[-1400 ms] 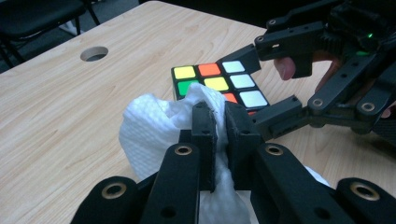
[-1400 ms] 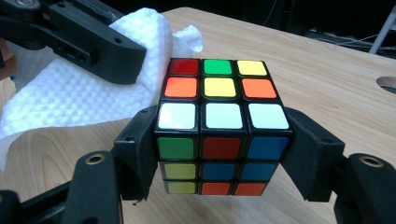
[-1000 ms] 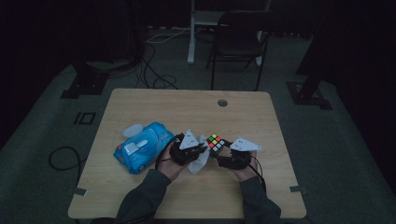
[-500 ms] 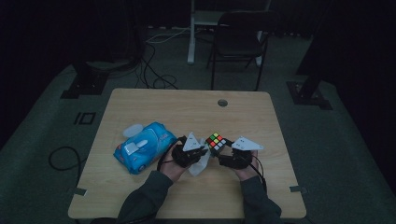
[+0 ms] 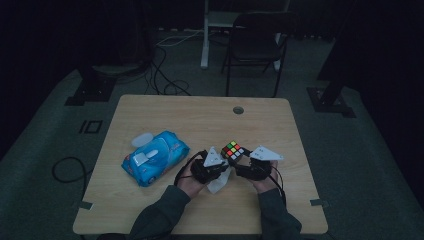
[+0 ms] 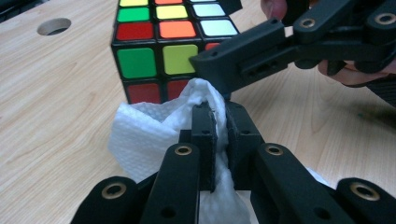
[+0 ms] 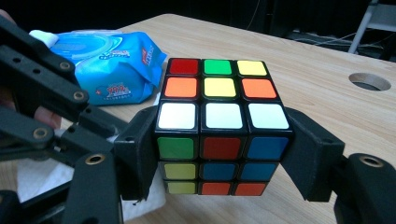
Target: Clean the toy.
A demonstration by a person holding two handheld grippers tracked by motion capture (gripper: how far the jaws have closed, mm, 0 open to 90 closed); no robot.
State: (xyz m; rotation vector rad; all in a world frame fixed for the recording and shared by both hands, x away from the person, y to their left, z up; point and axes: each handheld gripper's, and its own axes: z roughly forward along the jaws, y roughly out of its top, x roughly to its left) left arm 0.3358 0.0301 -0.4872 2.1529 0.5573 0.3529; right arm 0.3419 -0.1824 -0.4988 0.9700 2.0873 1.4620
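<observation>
The right gripper (image 7: 219, 154) is closed around a scrambled puzzle cube (image 7: 219, 126), its two black jaws pressed flat against opposite sides of the cube. In the high view this gripper (image 5: 244, 167) sits near the front middle of the wooden table (image 5: 165, 115), with the cube (image 5: 232, 150) just beyond it, a little right of the table's centre line.

The left gripper (image 6: 217, 121) has its jaws pinched nearly together on a crumpled white wipe (image 6: 154, 135); the bunched tip of the wipe touches the lower part of the cube's (image 6: 159, 46) near face. In the high view the left gripper (image 5: 215, 167) lies just left of the cube, and the wipe (image 5: 218, 184) hangs out below it toward the near edge.

One jaw of the right gripper crosses the left gripper view from the right and covers part of the cube's side face, directly above the wipe. The two tools are close together there, almost touching.

Further left on the table lies a blue pack of wet wipes (image 5: 155, 157), flat, with its white lid flap open toward the far left; it is near the left hand (image 5: 190, 180) but apart from it. A round cable hole (image 5: 238, 110) is in the tabletop on the far side, well apart from the cube. Behind the table stands a dark chair (image 5: 255, 45) on the floor, with cables (image 5: 165, 80) trailing to its left.
</observation>
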